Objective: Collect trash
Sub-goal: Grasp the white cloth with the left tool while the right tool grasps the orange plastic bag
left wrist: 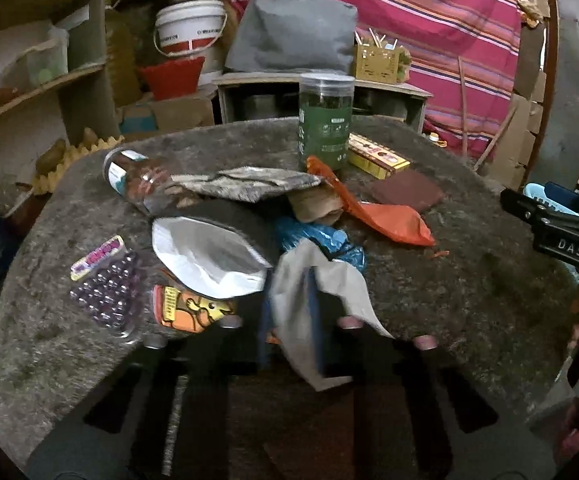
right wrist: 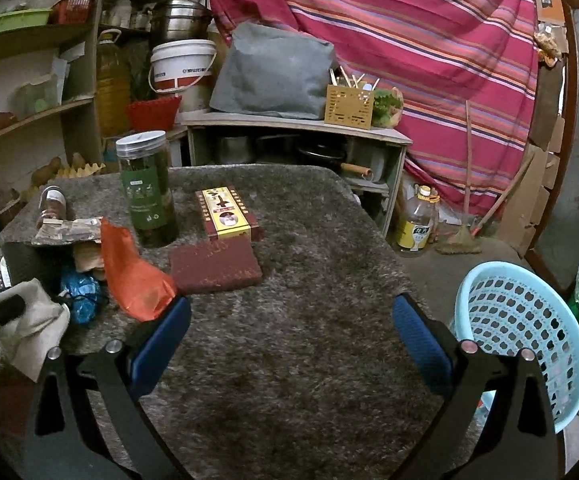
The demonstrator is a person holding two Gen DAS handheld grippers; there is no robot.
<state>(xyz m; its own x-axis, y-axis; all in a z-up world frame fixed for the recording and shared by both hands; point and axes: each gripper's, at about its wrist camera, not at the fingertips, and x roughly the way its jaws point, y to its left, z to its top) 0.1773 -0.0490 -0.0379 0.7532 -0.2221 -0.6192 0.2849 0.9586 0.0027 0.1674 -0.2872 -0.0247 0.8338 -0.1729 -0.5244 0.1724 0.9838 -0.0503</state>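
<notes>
Already a crumpled grey-white paper point(left wrist: 321, 304) is pinched in the left hand-held gripper point(left wrist: 289, 344), whose blue pads are closed narrowly on its lower part; the sheet hangs upward and forward out of the jaws, its long axis running roughly away from the camera. In the right wrist view the same paper point(right wrist: 33, 320) is seen at the far left edge, lifted just above the bench point(right wrist: 289, 360).

Beyond the held paper, the remaining litter is clustered on the left half of the bench: an open white-lined pouch point(left wrist: 209, 256), a blue plastic wad point(left wrist: 321, 240), an orange plastic bag point(left wrist: 385, 216) stretched diagonally from upper left to lower right, and a flattened printed wrapper point(left wrist: 249, 184). An upright green jar point(left wrist: 325, 120), a yellow box point(left wrist: 377, 156) and a maroon pad point(left wrist: 405, 192) stand further back.

Moving rightward, the right hand-held gripper point(right wrist: 289, 336) is held wide open over bare bench, with nothing between its pads. The orange bag's near tip point(right wrist: 141, 292) lies just beside its left finger.

At the far right, off the bench edge and lower down, a light blue perforated basket point(right wrist: 529, 320) is placed. It is judged the likely destination, and it lies well apart from the left hand-held gripper, across the bench to the right; the right one is much nearer to it.
</notes>
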